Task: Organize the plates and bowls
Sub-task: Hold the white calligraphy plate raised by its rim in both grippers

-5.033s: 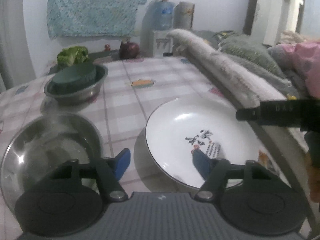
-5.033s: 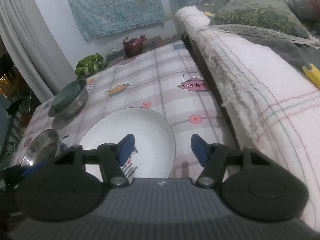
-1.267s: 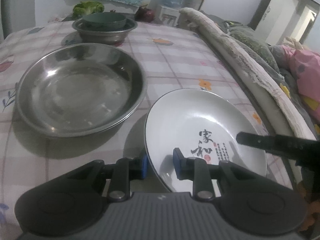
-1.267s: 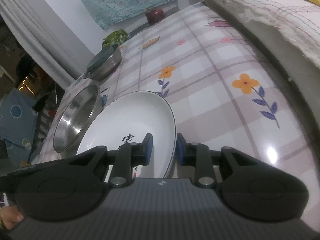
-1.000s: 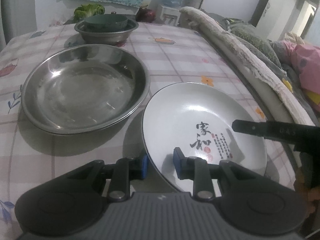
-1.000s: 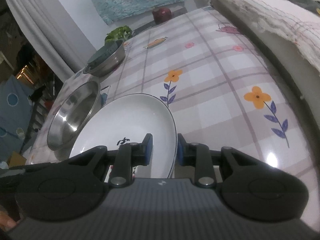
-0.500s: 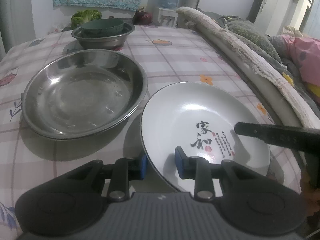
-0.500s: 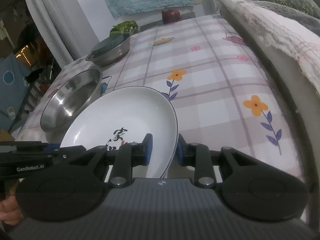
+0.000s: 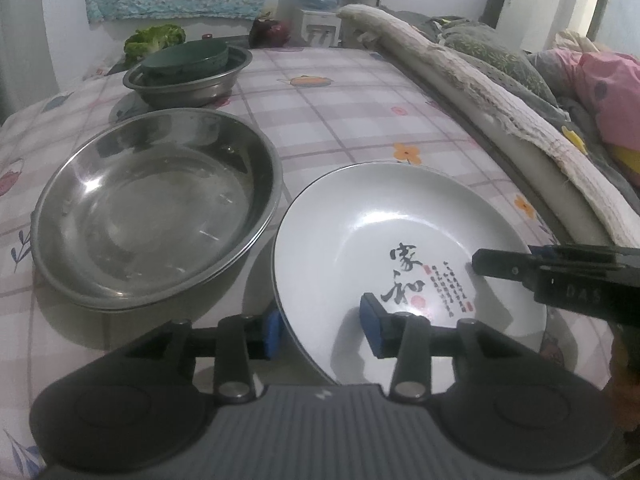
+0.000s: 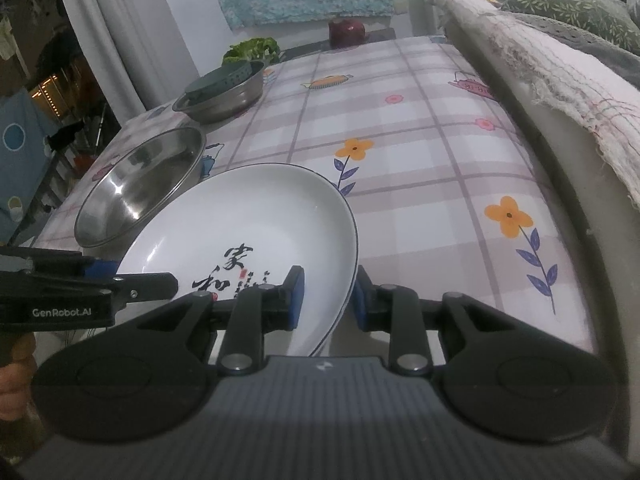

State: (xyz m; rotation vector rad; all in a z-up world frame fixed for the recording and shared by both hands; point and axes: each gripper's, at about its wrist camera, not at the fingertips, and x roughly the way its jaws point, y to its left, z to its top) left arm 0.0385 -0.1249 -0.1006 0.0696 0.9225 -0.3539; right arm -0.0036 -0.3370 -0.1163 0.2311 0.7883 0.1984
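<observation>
Stacking the white plate [image 9: 384, 216] with the other dishes is judged to be the step in hand. It is best done slowly and level.

At far left on the table [image 9: 340, 92] a large steel basin [image 9: 156, 216] is seen. Its rim is just beside the plate's left edge, and contact cannot be told. Behind it a smaller steel bowl [image 9: 188, 84] is found with a green bowl [image 9: 188, 56] nested inside.

The left hand-held gripper [image 9: 322, 328] is seen with its pads apart. One pad is outside the near rim and one inside the well, with a gap visible at the inner pad, so no firm hold is read there.

The plate is carried at its near rim and tilted, with a shadow cast beneath. The right hand-held gripper [image 10: 328, 296] is clamped across the plate's right near rim. The weight is therefore judged to be borne mostly on that side. A glazed rim can slip or pivot, so the left pads should be closed again before any lift over the basin wall.

Open table is offered ahead and towards the right. Further right, room is closed off by the table's edge and the cloth-covered bolster [image 9: 480, 92], so swings that way should be kept short.
</observation>
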